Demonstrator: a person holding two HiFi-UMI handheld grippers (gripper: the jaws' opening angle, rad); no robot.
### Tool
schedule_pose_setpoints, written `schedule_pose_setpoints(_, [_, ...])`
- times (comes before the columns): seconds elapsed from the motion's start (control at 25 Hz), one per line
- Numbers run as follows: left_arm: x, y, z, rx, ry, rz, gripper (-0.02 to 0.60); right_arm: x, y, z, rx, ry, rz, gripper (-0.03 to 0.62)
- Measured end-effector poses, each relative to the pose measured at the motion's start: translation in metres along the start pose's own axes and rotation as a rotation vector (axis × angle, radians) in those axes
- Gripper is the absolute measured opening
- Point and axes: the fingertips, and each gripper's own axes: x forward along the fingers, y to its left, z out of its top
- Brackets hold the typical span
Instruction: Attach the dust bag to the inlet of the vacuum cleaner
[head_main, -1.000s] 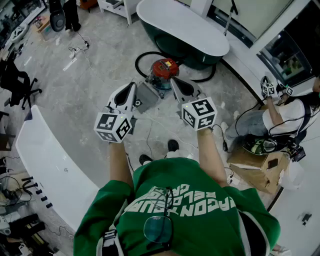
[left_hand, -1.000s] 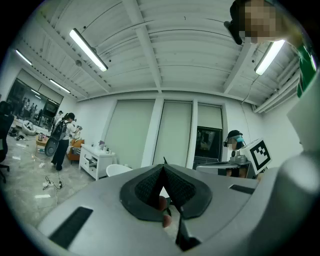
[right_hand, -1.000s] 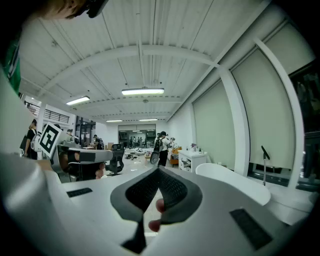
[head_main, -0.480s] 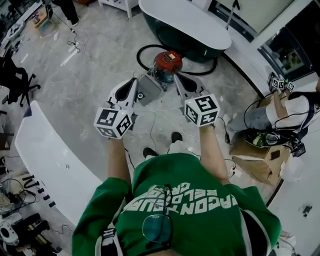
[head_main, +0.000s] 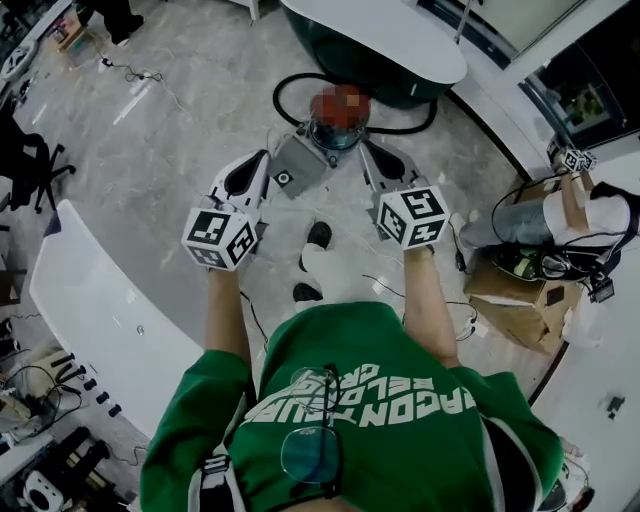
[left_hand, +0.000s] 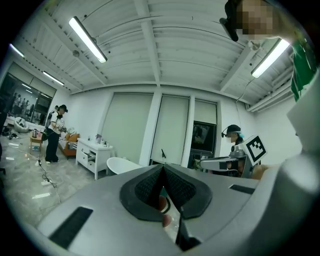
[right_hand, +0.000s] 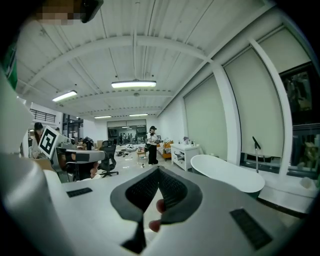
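The vacuum cleaner (head_main: 338, 108) has a red top and a black hose and stands on the floor ahead of me. A grey dust bag (head_main: 297, 163) with a round hole lies against its near left side. My left gripper (head_main: 265, 157) hangs in the air just left of the bag, shut and holding nothing. My right gripper (head_main: 365, 148) hovers just right of the vacuum, also shut with nothing in it. In the left gripper view the left gripper (left_hand: 162, 170) has its pads meeting, with a bit of red showing below them. The right gripper (right_hand: 158, 172) looks the same in its own view.
A white bathtub (head_main: 380, 40) with a dark outside stands behind the vacuum. A long white counter (head_main: 100, 300) runs at the left. At the right another person (head_main: 560, 215) sits by a cardboard box (head_main: 510, 300). Cables trail over the floor, and my shoes (head_main: 318, 240) are below the grippers.
The vacuum and bag now sit higher in the head view. Both grippers have drifted slightly apart and stay shut. My feet have shifted.
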Motion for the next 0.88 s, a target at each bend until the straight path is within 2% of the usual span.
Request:
schedule_pose_setpoints(0.2, [0.023, 0.046, -0.004, 0.005, 0.022, 0.001, -0.003, 0.048, -0.012, -0.002, 0.031, -0.007, -0.009, 0.002])
schedule_pose_setpoints(0.48, [0.076, 0.104, 0.009, 0.048, 0.06, -0.039, -0.003, 0.126, -0.041, 0.003, 0.091, -0.018, -0.042, 0.002])
schedule_pose_setpoints(0.88, [0.145, 0.172, 0.016, 0.04, 0.08, -0.061, -0.003, 0.212, -0.078, 0.021, 0.077, 0.0, -0.055, 0.002])
